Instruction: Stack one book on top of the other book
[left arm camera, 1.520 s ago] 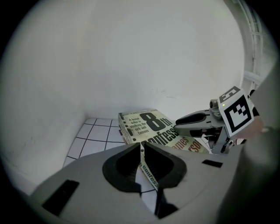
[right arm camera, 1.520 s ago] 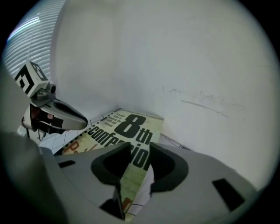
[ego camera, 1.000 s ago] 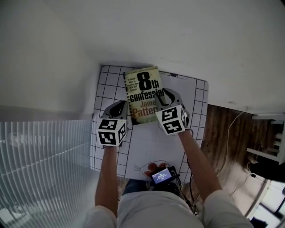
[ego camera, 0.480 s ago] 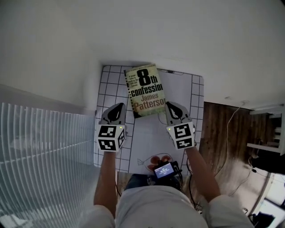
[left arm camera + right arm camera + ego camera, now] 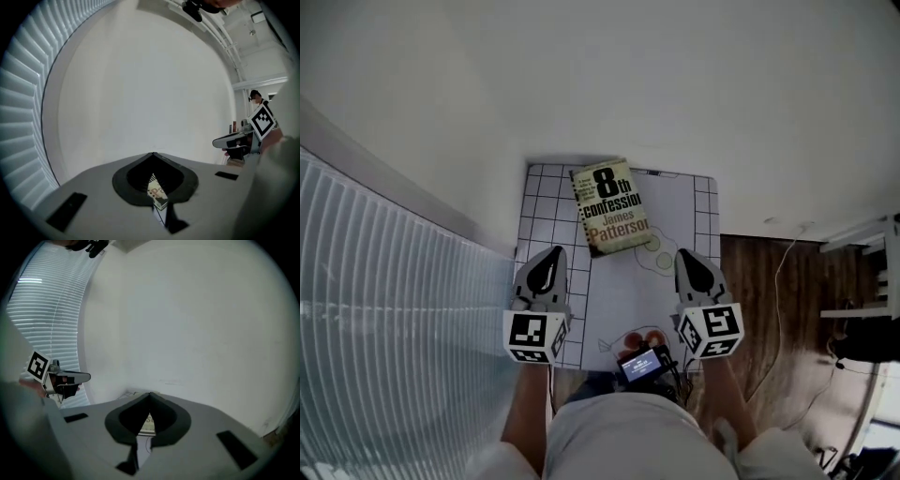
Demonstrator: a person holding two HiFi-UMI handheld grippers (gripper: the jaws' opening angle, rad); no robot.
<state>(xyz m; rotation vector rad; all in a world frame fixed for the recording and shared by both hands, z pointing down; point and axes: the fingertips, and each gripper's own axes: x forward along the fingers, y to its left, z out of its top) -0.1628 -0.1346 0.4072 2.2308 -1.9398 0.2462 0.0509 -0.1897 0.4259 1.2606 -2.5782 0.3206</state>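
Both claws have drawn back from the book (image 5: 610, 206), which they flanked a second ago, and now sit raised over the near edge of the desk (image 5: 623, 295), well apart from it. The right claw (image 5: 684, 253), which was about half open then, has closed.

The left claw (image 5: 555, 250) is clenched on nothing: in the left gripper view its jaws meet at their tips, and the book shows only far off through the gap behind them. The right claw is likewise clenched and empty, with the book again seen only at a distance past its jaws.

The book lies flat, cover up, by the far edge of the desk, a little left of the middle and slightly skewed to the edges. Only this one cover shows. A dark strip (image 5: 593, 249) at its near left corner may be the other book beneath it or merely shadow; from above I cannot tell which.

Judging by the released book and the withdrawn claws, the stacking looks done or nearly so. What is left, at most, is squaring the book up.
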